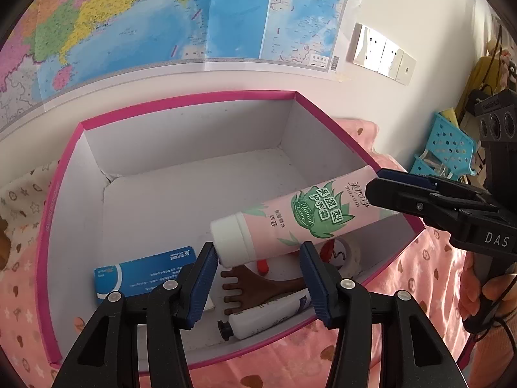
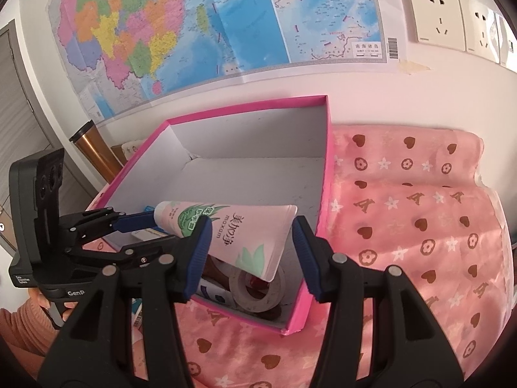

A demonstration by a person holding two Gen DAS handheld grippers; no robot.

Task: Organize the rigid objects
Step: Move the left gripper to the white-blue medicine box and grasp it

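Observation:
A pink hand-cream tube (image 1: 300, 216) with a white cap hangs tilted over the pink box (image 1: 181, 105). In the right wrist view the tube (image 2: 232, 229) sits between the open jaws of my right gripper (image 2: 250, 252), touching its fingers. In the left wrist view my right gripper (image 1: 381, 190) is at the tube's crimped end. My left gripper (image 1: 258, 278) is open, its fingers on either side of the tube's cap. In the box lie a blue card box (image 1: 142, 273), a brown wooden massager (image 1: 255, 286), a white bottle (image 1: 268, 318) and a tape roll (image 2: 258, 287).
The box (image 2: 326, 168) sits on a pink patterned cloth (image 2: 413, 226) against a wall with a map (image 2: 206, 26). A copper-coloured flask (image 2: 97, 148) stands left of the box. Blue plastic baskets (image 1: 449, 148) stand at the right. Wall sockets (image 2: 439, 16) are above.

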